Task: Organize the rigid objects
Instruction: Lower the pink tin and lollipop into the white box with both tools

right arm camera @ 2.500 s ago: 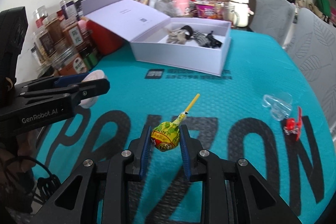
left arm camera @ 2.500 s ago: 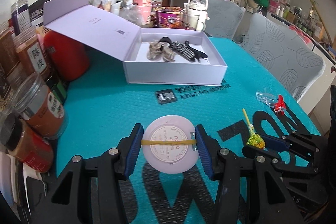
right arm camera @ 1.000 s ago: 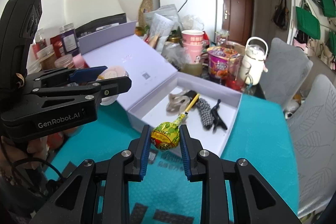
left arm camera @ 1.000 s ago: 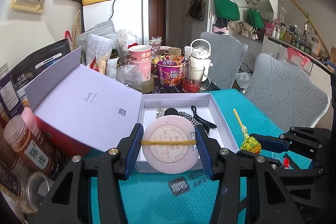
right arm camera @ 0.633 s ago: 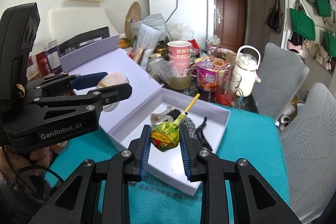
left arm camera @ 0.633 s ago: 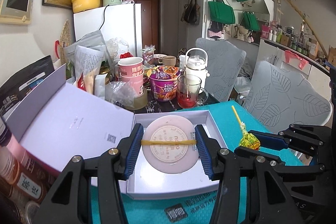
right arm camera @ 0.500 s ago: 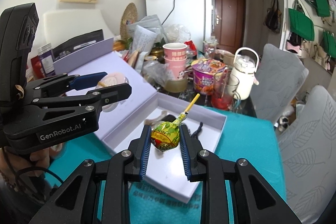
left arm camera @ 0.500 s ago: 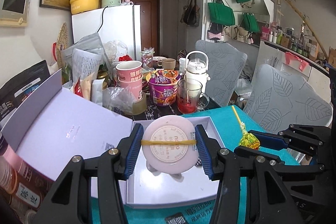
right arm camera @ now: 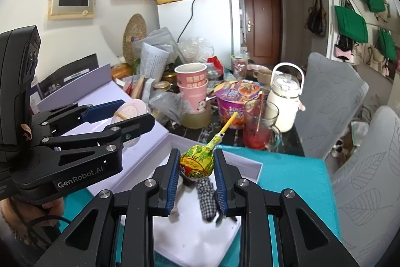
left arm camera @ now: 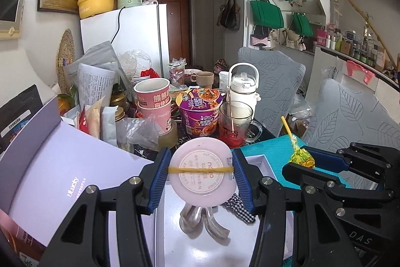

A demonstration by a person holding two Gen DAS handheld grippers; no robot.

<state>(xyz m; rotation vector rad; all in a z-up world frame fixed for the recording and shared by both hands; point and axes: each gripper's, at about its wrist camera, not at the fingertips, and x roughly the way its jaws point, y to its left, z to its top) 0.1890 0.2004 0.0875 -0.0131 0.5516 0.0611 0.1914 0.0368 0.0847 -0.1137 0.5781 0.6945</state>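
My left gripper [left arm camera: 202, 175] is shut on a round pale pink compact [left arm camera: 202, 175] with a yellow rubber band around it, held above the open lilac box [left arm camera: 172, 237]. My right gripper [right arm camera: 197, 173] is shut on a yellow-green wrapped lollipop [right arm camera: 197, 163] with a yellow stick, also held over the box [right arm camera: 200, 232]. In the box lie a silvery hair clip [left arm camera: 200, 224] and a checked hair tie [right arm camera: 207, 199]. The right gripper with the lollipop [left arm camera: 301, 159] shows at the right of the left wrist view. The left gripper with the compact [right arm camera: 128, 111] shows at the left of the right wrist view.
The box lid [left arm camera: 70, 182] stands open to the left. Behind the box are pink paper cups [left arm camera: 153, 101], a purple noodle bowl [left arm camera: 200, 111], a glass mug [left arm camera: 235, 121], a white kettle [left arm camera: 243, 89] and bags. The teal table mat [right arm camera: 297, 167] lies right, grey chairs [left arm camera: 350, 116] beyond.
Both grippers have moved forward and a little lower over the box with their objects still held. The box now fills the lower part of both views.
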